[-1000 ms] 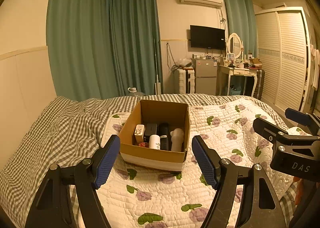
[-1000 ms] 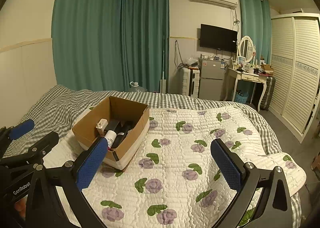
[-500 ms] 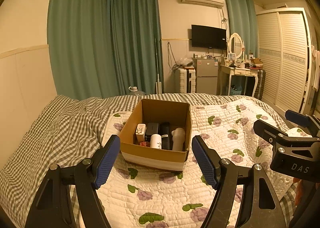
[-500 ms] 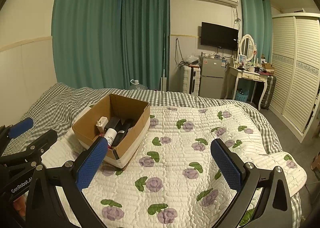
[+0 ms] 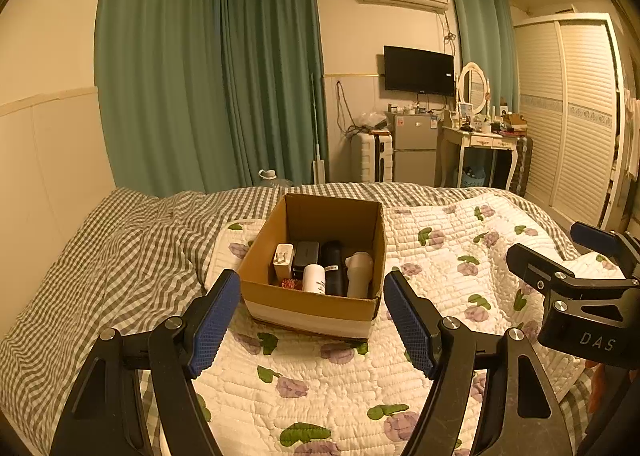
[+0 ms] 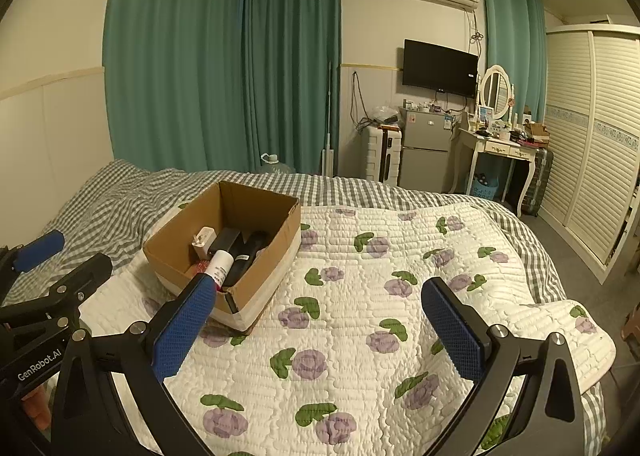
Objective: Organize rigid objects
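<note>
An open cardboard box (image 5: pixel 312 306) sits on the flowered quilt (image 5: pixel 328 384); it also shows in the right wrist view (image 6: pixel 276 256). Inside lie a white charger (image 5: pixel 283 258), a dark box (image 5: pixel 306 256), a white bottle (image 5: pixel 314 278), a black bottle (image 5: pixel 334 268) and a pale bottle (image 5: pixel 359 272). My left gripper (image 5: pixel 312 320) is open and empty, held just before the box's near wall. My right gripper (image 6: pixel 320 320) is open and empty, above the quilt to the right of the box. It also shows at the right of the left wrist view (image 5: pixel 576 256).
A grey checked duvet (image 5: pixel 120 256) covers the bed's left and far side. Beyond the bed stand green curtains (image 5: pixel 224 80), a small fridge (image 5: pixel 414 148), a white dressing table (image 5: pixel 486 144) and a wardrobe (image 5: pixel 580 116). The bed's right edge drops to the floor (image 6: pixel 560 240).
Both views have drawn back and up a little from the box. Both grippers stay open and empty; the box's contents have not moved.
</note>
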Demonstrator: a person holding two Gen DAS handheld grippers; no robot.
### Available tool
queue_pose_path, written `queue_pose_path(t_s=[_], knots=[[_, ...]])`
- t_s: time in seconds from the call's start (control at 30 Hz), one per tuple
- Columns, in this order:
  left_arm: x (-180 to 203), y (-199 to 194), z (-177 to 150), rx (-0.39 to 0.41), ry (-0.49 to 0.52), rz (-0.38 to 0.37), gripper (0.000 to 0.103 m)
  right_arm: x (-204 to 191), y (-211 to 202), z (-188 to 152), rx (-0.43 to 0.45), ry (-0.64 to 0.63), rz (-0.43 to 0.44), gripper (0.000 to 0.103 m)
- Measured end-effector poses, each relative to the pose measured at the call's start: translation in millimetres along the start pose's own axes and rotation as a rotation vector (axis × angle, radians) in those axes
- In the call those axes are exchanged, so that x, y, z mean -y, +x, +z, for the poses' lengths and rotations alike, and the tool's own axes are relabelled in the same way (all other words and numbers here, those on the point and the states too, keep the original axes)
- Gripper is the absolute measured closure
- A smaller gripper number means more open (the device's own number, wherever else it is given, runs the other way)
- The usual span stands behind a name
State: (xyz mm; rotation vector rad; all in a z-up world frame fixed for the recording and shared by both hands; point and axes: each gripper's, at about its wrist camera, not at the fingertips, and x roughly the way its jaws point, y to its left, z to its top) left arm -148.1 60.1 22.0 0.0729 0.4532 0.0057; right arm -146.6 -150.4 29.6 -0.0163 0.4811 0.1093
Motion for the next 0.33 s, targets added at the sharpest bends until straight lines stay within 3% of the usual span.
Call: queue_pose_path(t_s=[0.33], knots=[[-0.2, 3.1, -3.2, -0.013, 0.004, 0.000, 0.026, -0.2, 0.8, 0.4, -0.003, -0.001, 0.000, 0.000]])
